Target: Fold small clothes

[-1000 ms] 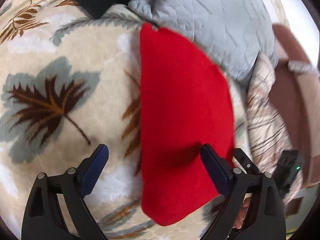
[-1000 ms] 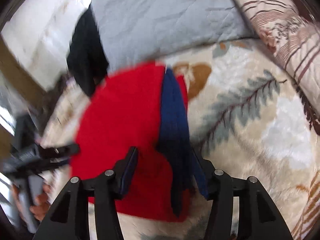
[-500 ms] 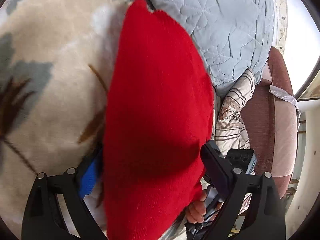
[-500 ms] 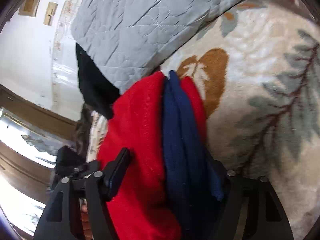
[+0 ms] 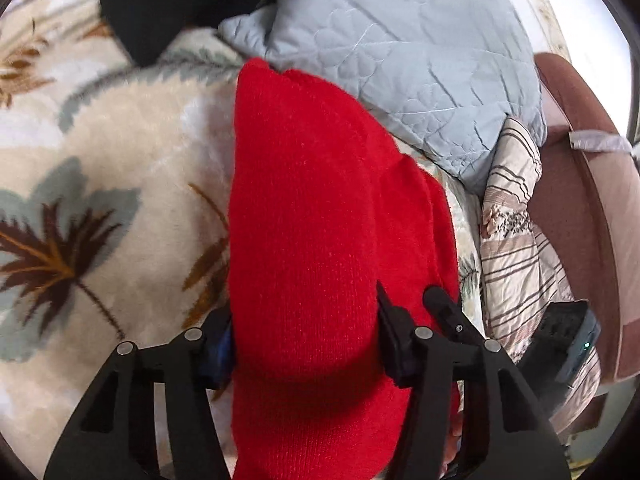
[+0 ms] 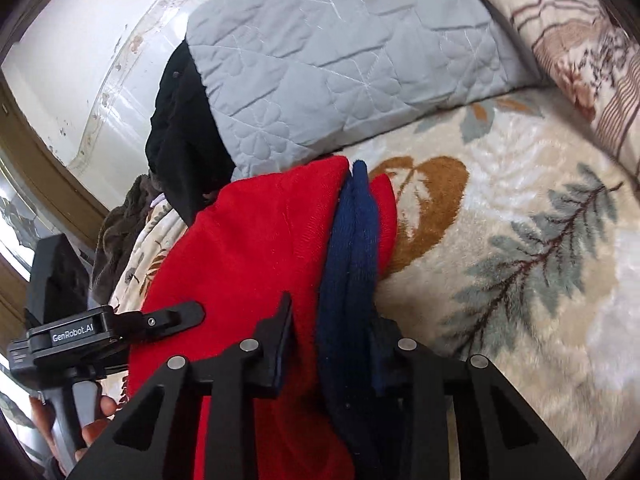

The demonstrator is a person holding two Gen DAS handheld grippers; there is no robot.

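A red knit garment [image 5: 320, 220] with a navy band [image 6: 356, 248] lies lengthwise on a floral fleece blanket [image 5: 100, 160]. My left gripper [image 5: 306, 344] straddles its near end. Its jaws are closing and the red fabric bulges between the pads, which press on both sides. My right gripper [image 6: 332, 348] holds the opposite long edge. Its jaws are closing too, pinching the navy band and a strip of red between the pads. In the right wrist view, one of the left gripper's fingers [image 6: 172, 317] rests on the red cloth, with a person's hand [image 6: 92, 432] on its handle.
A grey quilted cover [image 5: 400, 60] lies just beyond the garment, with a black garment [image 5: 172, 4] beside it. A striped, flowered pillow [image 5: 516, 240] and a brown padded chair [image 5: 572, 200] stand at the blanket's right edge. A wall and window frame [image 6: 52, 152] are behind.
Both pairs of jaws have narrowed onto the garment. The red fabric, flat between the wide left fingers a second ago, now bunches between them. The right fingers have closed on the navy band.
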